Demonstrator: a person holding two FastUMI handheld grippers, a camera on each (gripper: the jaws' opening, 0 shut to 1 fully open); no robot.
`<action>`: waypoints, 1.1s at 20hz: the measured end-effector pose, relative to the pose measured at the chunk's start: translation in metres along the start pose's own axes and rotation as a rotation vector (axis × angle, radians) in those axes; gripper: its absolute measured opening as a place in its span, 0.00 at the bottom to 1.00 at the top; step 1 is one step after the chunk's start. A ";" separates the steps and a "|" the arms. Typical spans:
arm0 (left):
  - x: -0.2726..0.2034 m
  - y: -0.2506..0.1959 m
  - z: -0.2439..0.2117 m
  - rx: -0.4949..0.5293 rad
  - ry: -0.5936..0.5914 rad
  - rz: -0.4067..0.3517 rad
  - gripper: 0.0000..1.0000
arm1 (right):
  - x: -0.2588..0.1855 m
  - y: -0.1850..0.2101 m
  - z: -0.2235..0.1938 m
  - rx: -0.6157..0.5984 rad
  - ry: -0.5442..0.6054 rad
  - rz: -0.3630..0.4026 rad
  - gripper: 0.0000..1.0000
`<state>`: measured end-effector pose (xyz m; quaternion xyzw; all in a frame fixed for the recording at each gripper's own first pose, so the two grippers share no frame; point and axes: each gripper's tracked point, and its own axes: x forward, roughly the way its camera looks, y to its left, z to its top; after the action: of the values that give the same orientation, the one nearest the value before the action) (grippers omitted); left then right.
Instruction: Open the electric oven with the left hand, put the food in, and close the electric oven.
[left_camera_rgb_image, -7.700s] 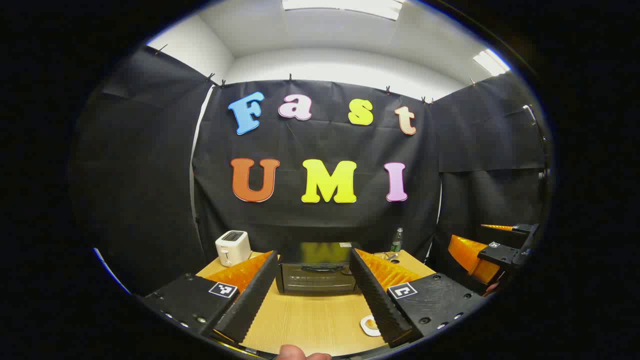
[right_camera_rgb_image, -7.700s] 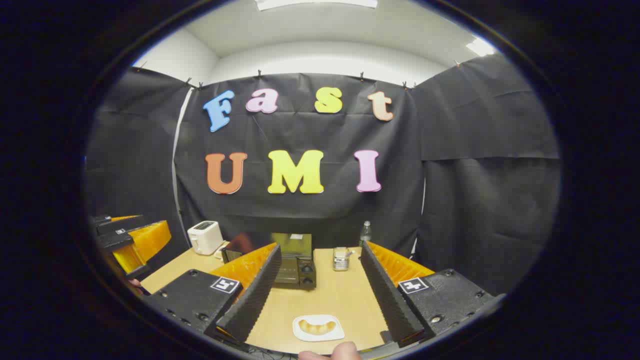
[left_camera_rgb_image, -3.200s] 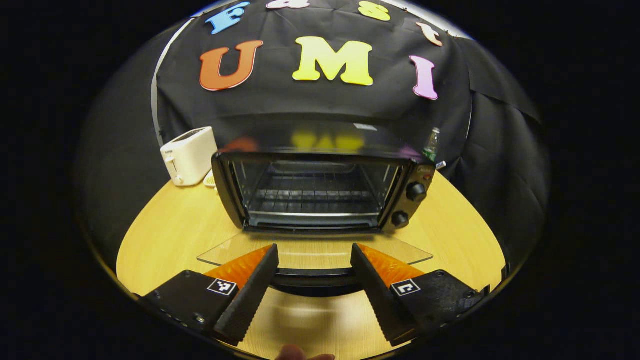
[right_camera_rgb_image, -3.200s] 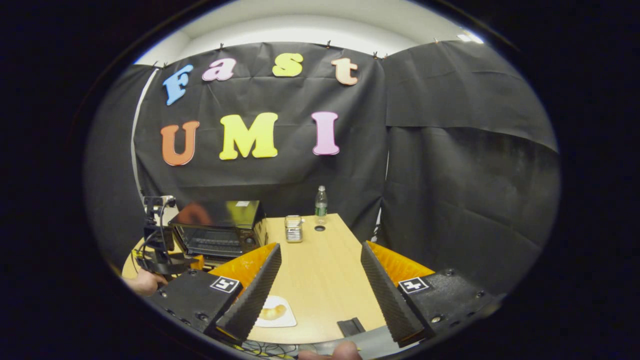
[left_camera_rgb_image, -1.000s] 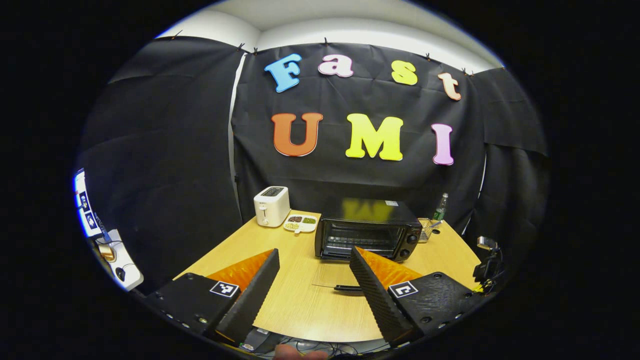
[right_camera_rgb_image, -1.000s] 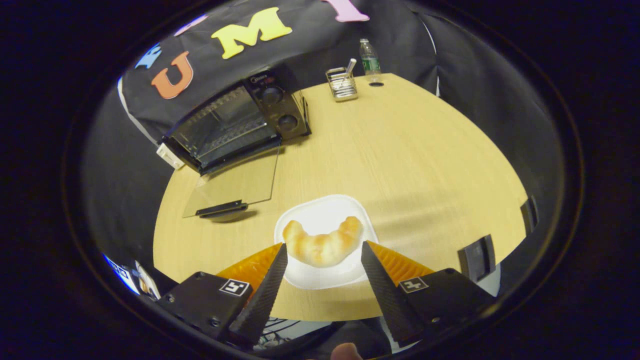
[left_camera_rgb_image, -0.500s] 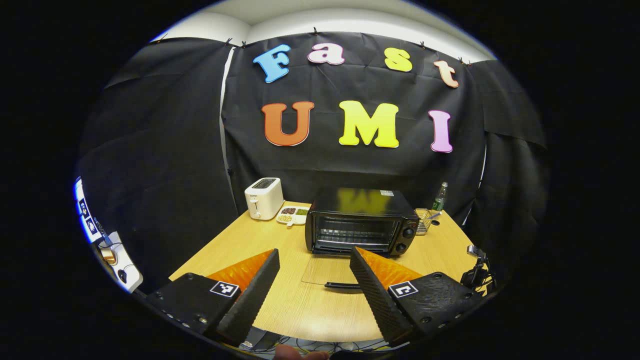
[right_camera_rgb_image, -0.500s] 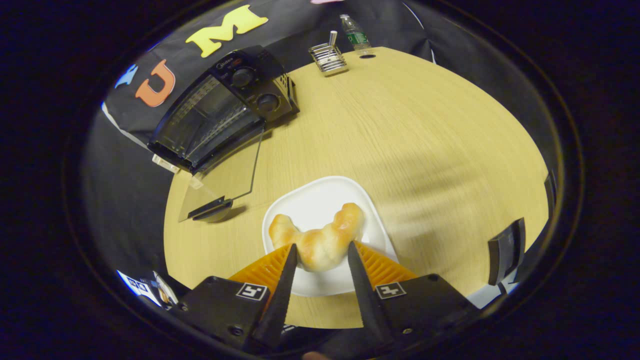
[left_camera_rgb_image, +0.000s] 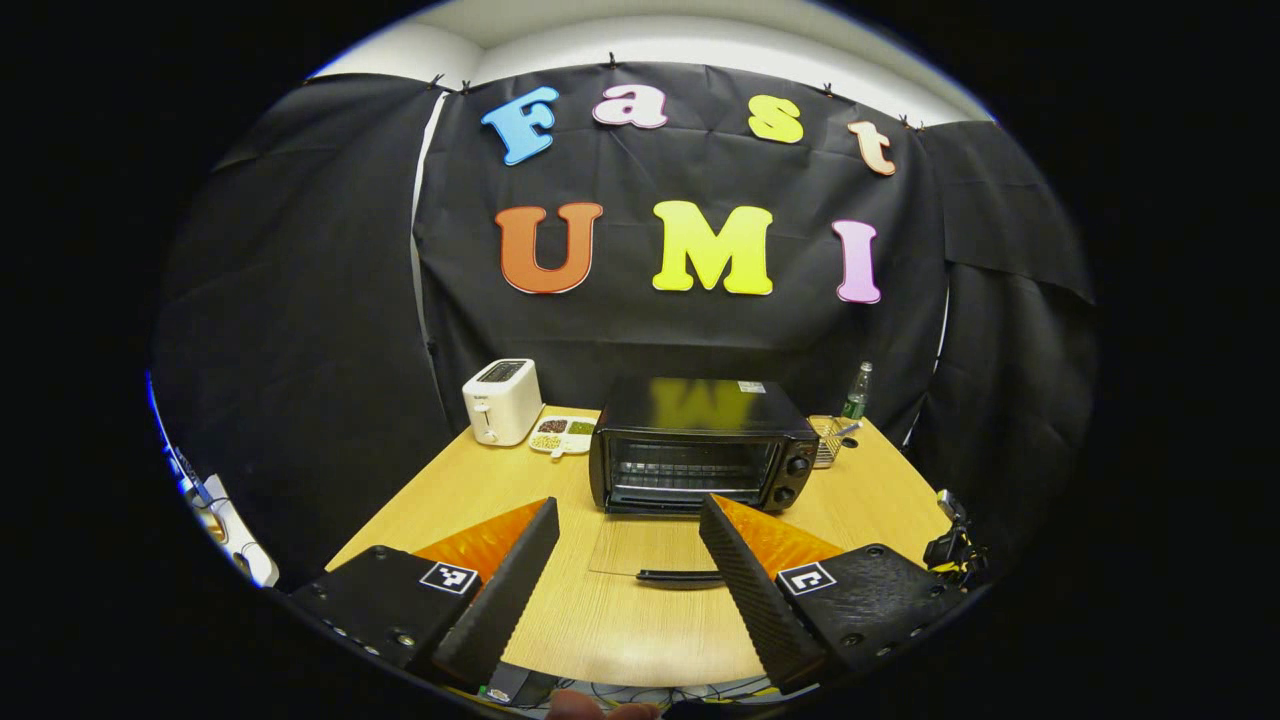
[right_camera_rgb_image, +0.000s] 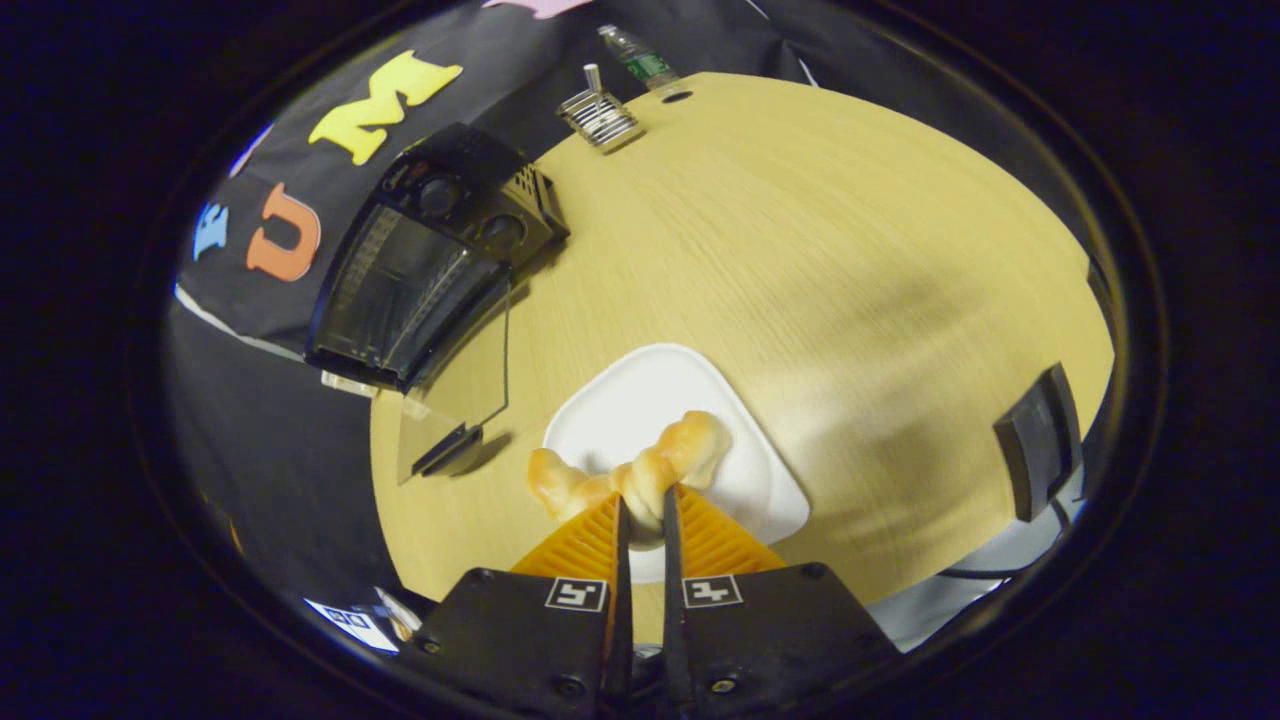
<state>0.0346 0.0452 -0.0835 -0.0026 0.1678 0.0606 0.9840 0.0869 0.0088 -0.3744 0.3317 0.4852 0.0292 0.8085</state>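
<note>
The black electric oven (left_camera_rgb_image: 695, 445) stands at the back of the wooden table (left_camera_rgb_image: 480, 490), its glass door (left_camera_rgb_image: 650, 548) folded down flat with the black handle toward me. My left gripper (left_camera_rgb_image: 628, 528) hangs open above the table's near edge, well short of the door. In the right gripper view the oven (right_camera_rgb_image: 420, 250) lies at the upper left with its door (right_camera_rgb_image: 462, 385) down. My right gripper (right_camera_rgb_image: 642, 520) is shut on a golden croissant (right_camera_rgb_image: 640, 470), pinched at its middle over a white plate (right_camera_rgb_image: 650, 400).
A white toaster (left_camera_rgb_image: 500, 400) and a small dish of food (left_camera_rgb_image: 562, 436) sit left of the oven. A metal rack (left_camera_rgb_image: 830, 440) and a green bottle (left_camera_rgb_image: 855, 392) stand right of it. A dark block (right_camera_rgb_image: 1040, 440) sits at the table's right edge.
My right gripper has closed from open around the croissant to pinching it at the middle. The left gripper has drawn back a little from the oven and stays open.
</note>
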 end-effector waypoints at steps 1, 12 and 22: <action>0.000 0.003 -0.002 -0.001 -0.001 -0.006 0.93 | -0.007 0.006 -0.002 0.016 -0.008 0.011 0.12; -0.021 0.069 -0.010 -0.041 -0.001 0.032 0.93 | -0.001 0.177 0.047 -0.097 -0.202 0.196 0.12; -0.048 0.128 -0.027 -0.049 0.045 0.158 0.93 | 0.105 0.269 0.130 -0.080 -0.346 0.164 0.12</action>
<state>-0.0348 0.1656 -0.0908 -0.0150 0.1878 0.1419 0.9718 0.3205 0.1911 -0.2630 0.3379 0.3088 0.0570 0.8873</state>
